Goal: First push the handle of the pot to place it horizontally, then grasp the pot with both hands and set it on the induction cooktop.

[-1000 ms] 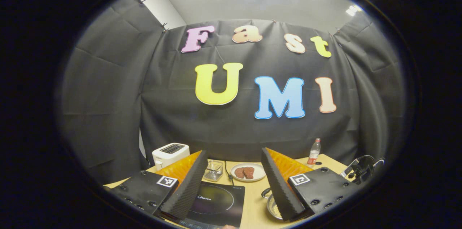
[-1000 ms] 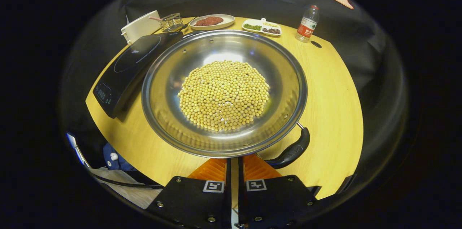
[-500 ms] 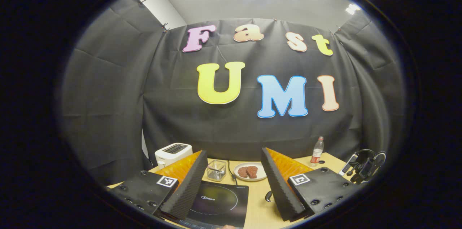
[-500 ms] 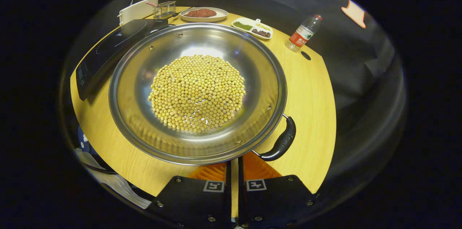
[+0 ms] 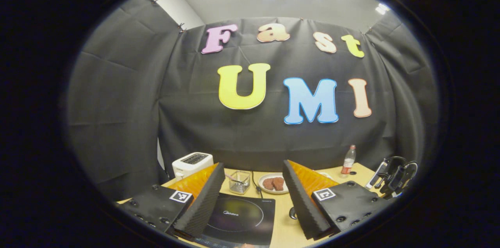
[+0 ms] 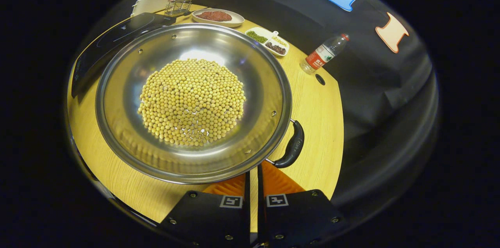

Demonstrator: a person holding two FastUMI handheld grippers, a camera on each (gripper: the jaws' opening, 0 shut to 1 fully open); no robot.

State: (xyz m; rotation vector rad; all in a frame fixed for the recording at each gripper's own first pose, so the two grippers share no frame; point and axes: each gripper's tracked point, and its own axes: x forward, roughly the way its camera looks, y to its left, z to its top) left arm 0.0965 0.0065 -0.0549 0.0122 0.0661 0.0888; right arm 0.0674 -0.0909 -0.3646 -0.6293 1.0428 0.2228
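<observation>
A wide steel pot [image 6: 258, 68] holding soybeans [image 6: 191, 101] rests on the wooden table [image 6: 316, 123] in the right gripper view. One dark handle [image 6: 293, 147] sticks out at its lower right rim. My right gripper [image 6: 253, 173] is shut, with its tips tucked under the rim just left of that handle. The black induction cooktop [image 6: 117, 37] lies at the pot's far left. In the left gripper view my left gripper [image 5: 252, 201] hangs open above the cooktop [image 5: 238, 216]. A dark handle [image 5: 292, 213] peeks beside its right finger.
At the table's back stand a white toaster [image 5: 192, 163], a wire basket [image 5: 239, 181] and a plate of meat [image 5: 273, 183]. Farther right are a divided dish of beans [image 6: 267, 41] and a water bottle [image 6: 322, 53]. The other gripper [image 5: 392, 177] shows at far right.
In the right gripper view the pot has shifted left and its handle has swung round the rim, from the near edge up to the right. The left view's steel rim has gone from sight.
</observation>
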